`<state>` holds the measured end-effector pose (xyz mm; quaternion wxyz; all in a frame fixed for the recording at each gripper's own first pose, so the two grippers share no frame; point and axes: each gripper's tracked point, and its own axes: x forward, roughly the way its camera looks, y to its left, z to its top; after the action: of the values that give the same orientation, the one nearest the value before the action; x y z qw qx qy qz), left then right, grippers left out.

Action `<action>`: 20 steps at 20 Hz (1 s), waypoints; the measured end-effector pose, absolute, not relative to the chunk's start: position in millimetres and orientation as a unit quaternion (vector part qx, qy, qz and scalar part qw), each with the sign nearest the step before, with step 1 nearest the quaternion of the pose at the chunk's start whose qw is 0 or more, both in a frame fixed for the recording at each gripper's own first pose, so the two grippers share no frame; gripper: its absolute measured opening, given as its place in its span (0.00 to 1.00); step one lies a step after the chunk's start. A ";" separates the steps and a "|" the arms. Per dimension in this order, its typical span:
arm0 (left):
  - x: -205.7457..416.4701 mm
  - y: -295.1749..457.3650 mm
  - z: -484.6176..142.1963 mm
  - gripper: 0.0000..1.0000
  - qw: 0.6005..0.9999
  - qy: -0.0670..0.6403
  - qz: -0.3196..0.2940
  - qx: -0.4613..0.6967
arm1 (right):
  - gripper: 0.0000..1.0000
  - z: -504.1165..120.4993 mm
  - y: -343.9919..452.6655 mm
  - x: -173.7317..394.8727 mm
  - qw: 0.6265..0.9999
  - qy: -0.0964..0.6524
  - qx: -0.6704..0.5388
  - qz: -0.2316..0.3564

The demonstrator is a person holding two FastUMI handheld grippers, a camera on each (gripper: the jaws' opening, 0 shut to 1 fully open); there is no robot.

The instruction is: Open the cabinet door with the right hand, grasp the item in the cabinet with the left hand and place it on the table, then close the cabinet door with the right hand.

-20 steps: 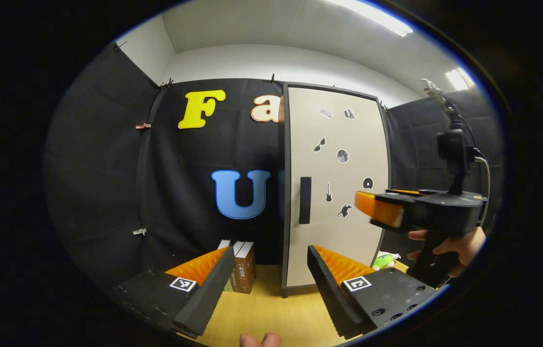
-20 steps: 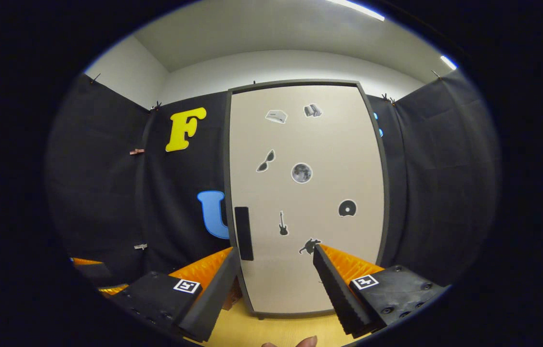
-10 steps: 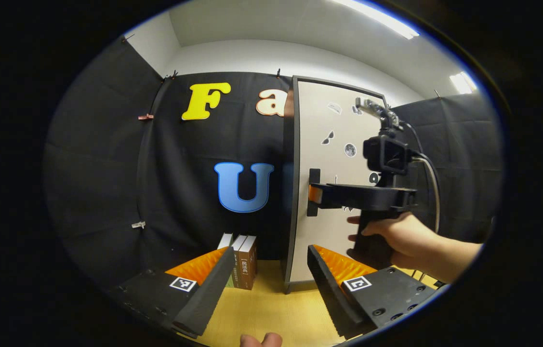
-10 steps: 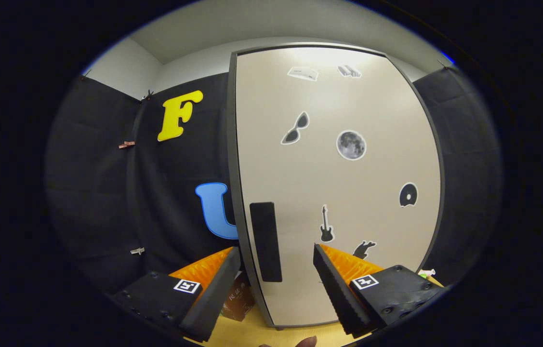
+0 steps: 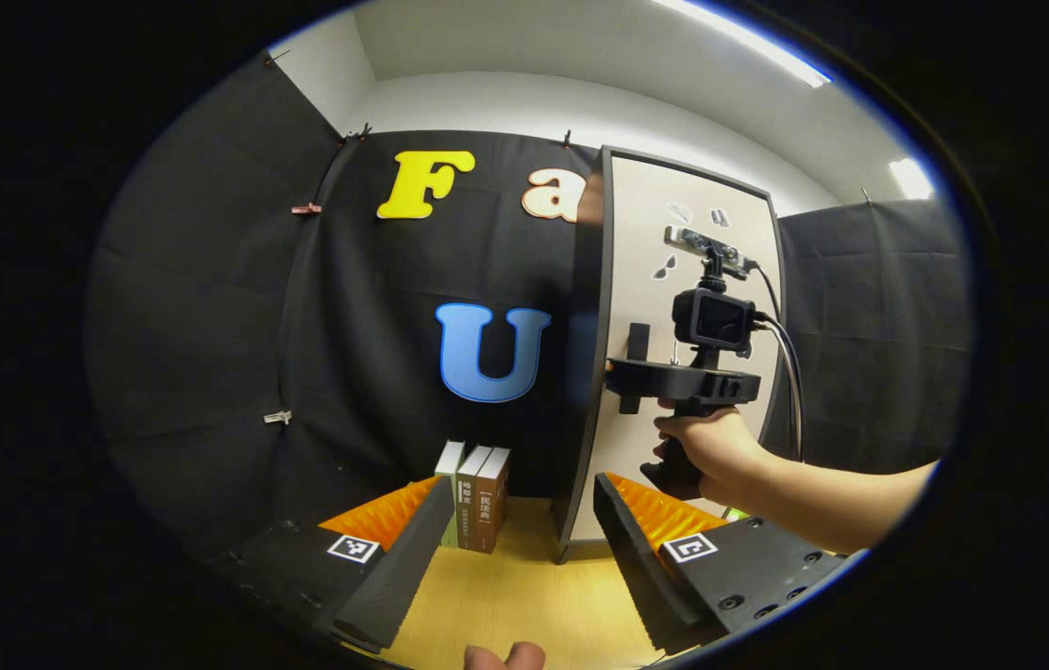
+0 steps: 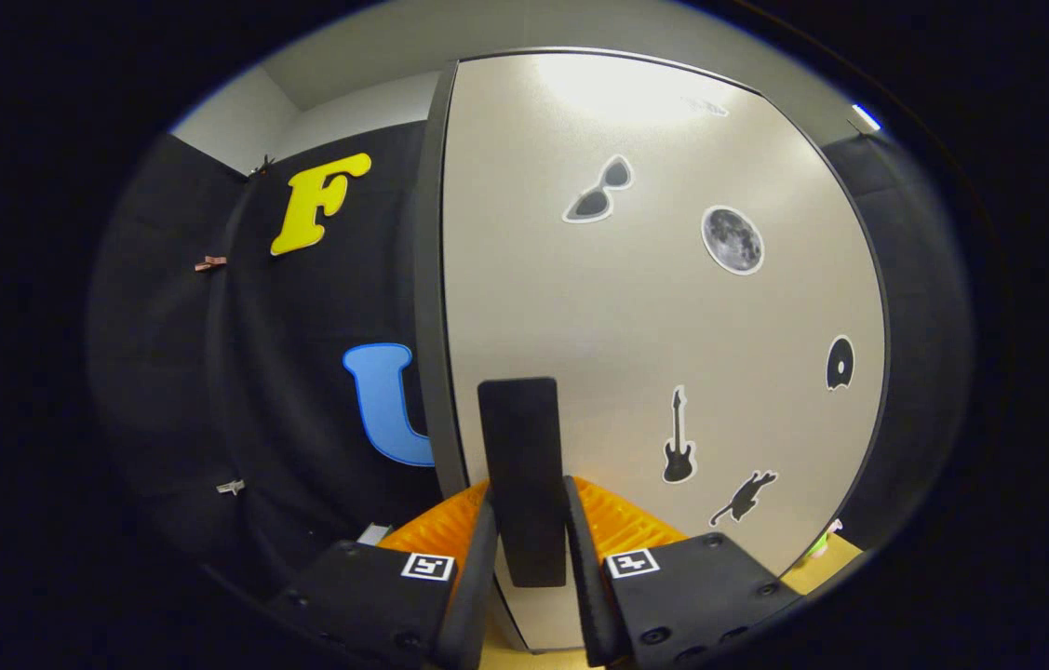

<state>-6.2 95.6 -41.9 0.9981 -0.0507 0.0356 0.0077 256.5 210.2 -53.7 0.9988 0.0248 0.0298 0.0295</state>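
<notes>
Three books (image 5: 477,496) stand upright in a row on the far side of the wooden table (image 5: 524,596), spines facing out, close against the black cloth wall (image 5: 208,307). Small clips (image 5: 277,417) pin the cloth on the left. A ceiling light strip (image 5: 747,42) glows overhead. Something small and green (image 6: 820,542), possibly a toy, lies far right.

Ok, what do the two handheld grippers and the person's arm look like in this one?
Right gripper: flat black body on a pistol grip, a black camera on a post, a grey bar above, a black cable looping behind. Left gripper: black body with screws and a square black-and-white marker on each side. The forearm is bare, no sleeve.
</notes>
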 end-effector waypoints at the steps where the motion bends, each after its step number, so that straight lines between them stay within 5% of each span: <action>1: -7.8 98.9 -43.0 0.95 0.998 0.036 0.011 -0.055 | 0.45 -54.7 212.2 255.6 0.999 0.026 0.017 0.031; 4: -12.9 106.3 -37.8 0.95 0.998 0.032 0.022 -0.048 | 0.19 -57.4 212.6 253.1 0.998 0.040 0.016 0.049; 20: -44.3 79.6 -15.9 0.95 0.999 0.004 0.034 -0.017 | 0.18 -32.8 173.5 126.7 0.984 0.064 0.022 0.163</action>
<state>-44.3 79.6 -15.9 0.9993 -0.0175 0.0036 0.0336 126.7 173.5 -32.8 0.9843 0.0216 0.0639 0.1629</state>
